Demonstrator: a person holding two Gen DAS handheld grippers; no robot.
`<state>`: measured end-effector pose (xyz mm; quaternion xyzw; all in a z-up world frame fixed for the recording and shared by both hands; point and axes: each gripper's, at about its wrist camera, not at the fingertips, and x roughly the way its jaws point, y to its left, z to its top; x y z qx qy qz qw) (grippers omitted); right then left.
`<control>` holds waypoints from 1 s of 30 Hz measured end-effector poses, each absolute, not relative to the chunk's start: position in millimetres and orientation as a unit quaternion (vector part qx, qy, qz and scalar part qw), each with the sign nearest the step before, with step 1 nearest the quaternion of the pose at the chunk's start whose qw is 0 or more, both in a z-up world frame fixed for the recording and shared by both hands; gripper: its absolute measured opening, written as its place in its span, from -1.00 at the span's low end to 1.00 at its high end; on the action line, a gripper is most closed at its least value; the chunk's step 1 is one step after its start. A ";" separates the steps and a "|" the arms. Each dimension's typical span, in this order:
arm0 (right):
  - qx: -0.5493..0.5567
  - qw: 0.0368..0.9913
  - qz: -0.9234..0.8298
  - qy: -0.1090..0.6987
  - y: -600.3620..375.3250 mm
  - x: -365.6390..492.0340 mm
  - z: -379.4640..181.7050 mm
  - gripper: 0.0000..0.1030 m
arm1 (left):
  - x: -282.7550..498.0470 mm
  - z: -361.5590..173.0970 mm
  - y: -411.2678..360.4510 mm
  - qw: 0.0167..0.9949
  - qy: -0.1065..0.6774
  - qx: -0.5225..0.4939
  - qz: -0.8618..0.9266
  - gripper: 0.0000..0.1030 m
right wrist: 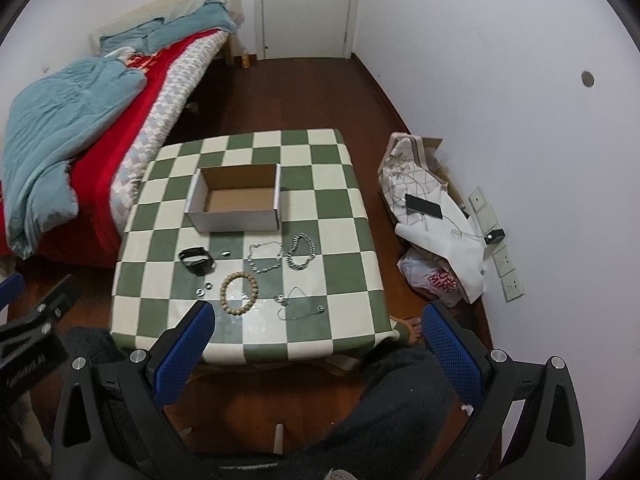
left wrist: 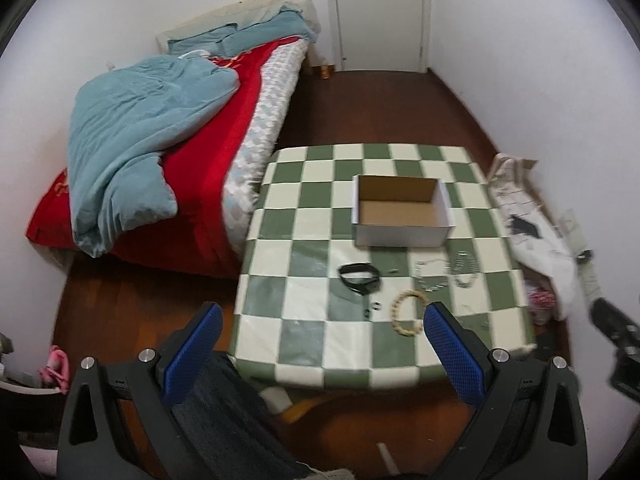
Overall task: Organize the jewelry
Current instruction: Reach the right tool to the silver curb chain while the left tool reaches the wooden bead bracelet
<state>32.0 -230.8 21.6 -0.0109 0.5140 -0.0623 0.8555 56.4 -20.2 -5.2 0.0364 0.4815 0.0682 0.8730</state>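
Note:
An open cardboard box [right wrist: 236, 216] [left wrist: 400, 234] stands empty on the green-and-white checkered table [right wrist: 340, 216] [left wrist: 304, 224]. In front of it lie a black band [right wrist: 196, 261] [left wrist: 359, 276], a wooden bead bracelet [right wrist: 239, 289] [left wrist: 406, 314], a thin silver chain [right wrist: 264, 260], a thick silver chain [right wrist: 301, 254] [left wrist: 464, 266], a thin necklace [right wrist: 298, 304] and small rings [right wrist: 204, 289]. My left gripper [left wrist: 322, 320] and right gripper [right wrist: 318, 320] are both open and empty, held above the table's near edge.
A bed with red cover and blue quilt [right wrist: 64, 120] stands left of the table. White bags with a phone [right wrist: 424, 206] lie on the floor at the right wall. A door [right wrist: 308, 4] is at the back. My dark-trousered legs [right wrist: 400, 400] are below.

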 end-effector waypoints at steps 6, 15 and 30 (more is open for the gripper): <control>-0.010 0.834 -0.078 0.547 -245.3 74.5 -34.2 0.99 | 90.7 -59.2 -13.8 0.853 0.506 0.074 0.099 0.99; 0.033 0.768 -0.061 0.636 -267.5 130.3 -164.8 0.49 | 131.0 -153.0 10.5 0.811 0.558 0.115 0.131 0.99; 0.080 0.745 -0.087 0.657 -273.3 204.8 -277.6 0.22 | 183.3 -235.6 24.7 0.759 0.623 0.113 0.149 0.99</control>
